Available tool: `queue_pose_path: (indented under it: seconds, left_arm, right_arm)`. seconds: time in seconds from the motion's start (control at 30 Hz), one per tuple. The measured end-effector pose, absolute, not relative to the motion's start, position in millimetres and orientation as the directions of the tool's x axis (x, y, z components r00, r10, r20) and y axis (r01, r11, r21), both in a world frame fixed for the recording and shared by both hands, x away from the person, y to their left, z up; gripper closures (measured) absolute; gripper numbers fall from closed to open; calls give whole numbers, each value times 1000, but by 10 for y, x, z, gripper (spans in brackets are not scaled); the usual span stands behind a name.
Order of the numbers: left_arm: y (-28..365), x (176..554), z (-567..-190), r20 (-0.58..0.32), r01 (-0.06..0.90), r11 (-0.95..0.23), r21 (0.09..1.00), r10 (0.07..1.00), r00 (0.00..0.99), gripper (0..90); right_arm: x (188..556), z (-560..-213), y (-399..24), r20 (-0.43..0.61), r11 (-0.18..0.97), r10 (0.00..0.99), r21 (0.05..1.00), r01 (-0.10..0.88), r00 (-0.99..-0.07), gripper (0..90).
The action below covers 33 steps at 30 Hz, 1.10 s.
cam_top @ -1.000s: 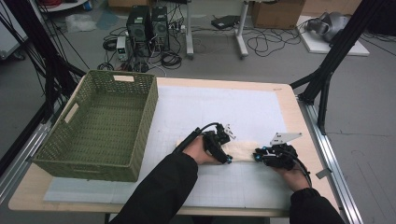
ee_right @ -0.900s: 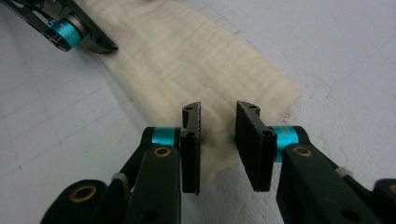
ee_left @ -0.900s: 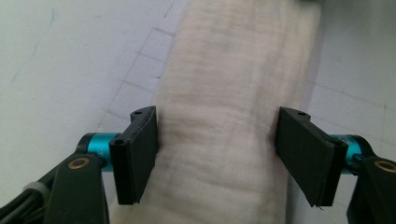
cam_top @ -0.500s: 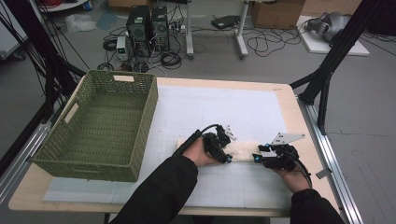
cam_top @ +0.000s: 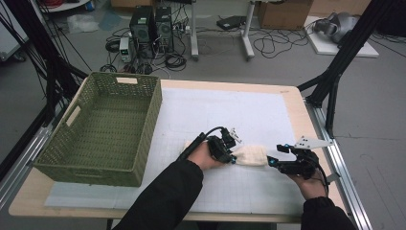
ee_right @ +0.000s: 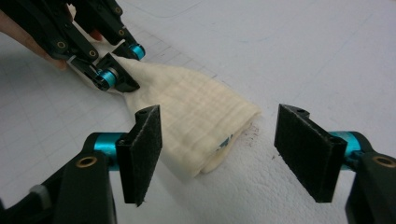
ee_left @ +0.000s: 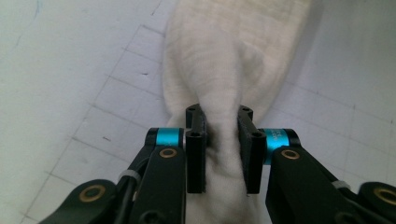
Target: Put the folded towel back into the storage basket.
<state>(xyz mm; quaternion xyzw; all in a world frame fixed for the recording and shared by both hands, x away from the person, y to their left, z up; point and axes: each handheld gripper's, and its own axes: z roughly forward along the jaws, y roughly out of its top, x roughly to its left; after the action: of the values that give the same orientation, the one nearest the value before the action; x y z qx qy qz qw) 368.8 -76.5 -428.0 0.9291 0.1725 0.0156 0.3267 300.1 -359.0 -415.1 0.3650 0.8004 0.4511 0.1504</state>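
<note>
L gripper (ee_left: 218,140) is pinching a ridge of the cream cloth (cam_top: 250,155), jaws having just been closing onto it, prob to pick it up. R gripper (ee_right: 219,149) is sitting just off the cloth's far end w/ jaws apart and nothing between them, having just been opening, so it's letting go. Green wicker basket (cam_top: 151,108) is sitting well off beyond the L gripper w/ nothing inside, prob the drop spot.

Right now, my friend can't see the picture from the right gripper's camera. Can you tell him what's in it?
A folded cream cloth lies on a white gridded mat, and the right tool has just been opening, its two black pads apart with the cloth's near end between them, untouched. At the top left, the left tool, held in a hand, pinches the cloth's far end.
</note>
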Motion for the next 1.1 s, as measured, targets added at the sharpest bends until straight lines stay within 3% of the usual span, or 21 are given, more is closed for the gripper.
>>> queue_pose_path:
  seconds: [0.4,1.1]
  left_arm:
    - [-702,3738,-4306,-172,392,-676,624,371,913,807]
    - [-604,3814,-4278,-321,512,-611,604,401,858,813]
  right_arm:
    - [3024,-4232,-3646,106,314,740,819,481,-664,183]
    - [3054,-4243,-3691,123,272,757,833,481,-642,130]
